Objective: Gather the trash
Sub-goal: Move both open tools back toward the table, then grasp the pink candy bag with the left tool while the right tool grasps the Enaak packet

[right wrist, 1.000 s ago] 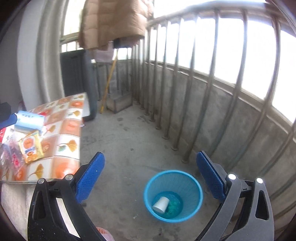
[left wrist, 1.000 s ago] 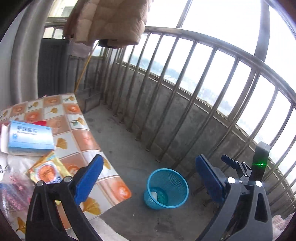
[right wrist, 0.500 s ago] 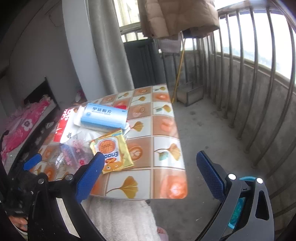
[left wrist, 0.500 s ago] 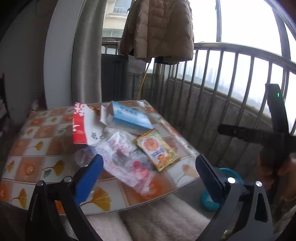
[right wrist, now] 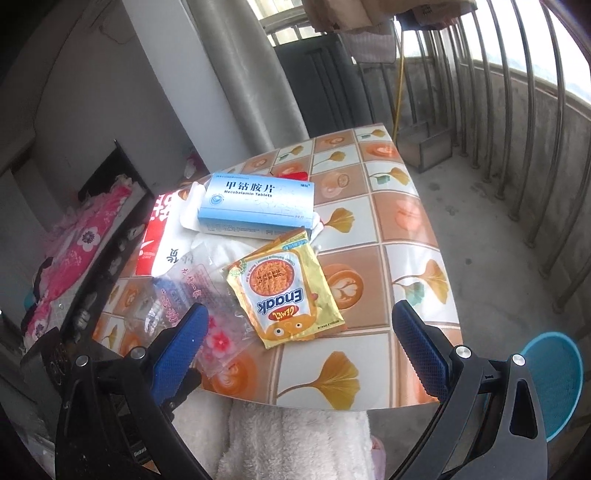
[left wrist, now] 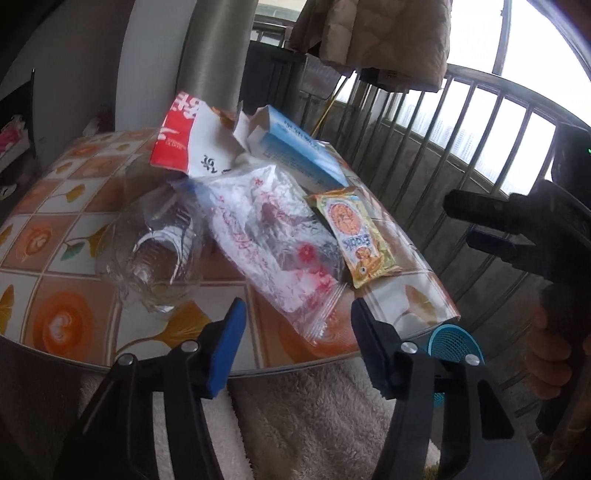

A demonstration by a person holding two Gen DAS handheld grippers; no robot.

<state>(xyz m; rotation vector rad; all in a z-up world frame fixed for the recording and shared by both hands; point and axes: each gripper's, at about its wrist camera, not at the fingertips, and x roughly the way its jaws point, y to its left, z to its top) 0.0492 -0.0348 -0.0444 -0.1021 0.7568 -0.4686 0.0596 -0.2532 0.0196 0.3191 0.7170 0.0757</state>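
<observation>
Trash lies on a tiled table (left wrist: 55, 236) (right wrist: 406, 236): a clear plastic bottle (left wrist: 155, 254), a printed clear bag (left wrist: 273, 240) (right wrist: 199, 306), a yellow Enaak snack packet (left wrist: 358, 236) (right wrist: 286, 291), a blue tablet box (left wrist: 295, 151) (right wrist: 258, 203) and a red-and-white carton (left wrist: 184, 136) (right wrist: 159, 236). My left gripper (left wrist: 297, 332) is open and empty at the table's near edge, in front of the bag. My right gripper (right wrist: 299, 343) is open and empty just short of the snack packet; it shows at the right of the left wrist view (left wrist: 517, 225).
A blue mesh bin stands on the floor to the right of the table (left wrist: 456, 343) (right wrist: 554, 384). A white fluffy cloth (right wrist: 295, 439) lies below the table's near edge. Metal railings (right wrist: 528, 122) line the balcony. A coat (left wrist: 380, 33) hangs above.
Both grippers have swung from over the blue bin round to the table and come closer to the trash. The left gripper's fingers stand nearer together than before. Both stay empty.
</observation>
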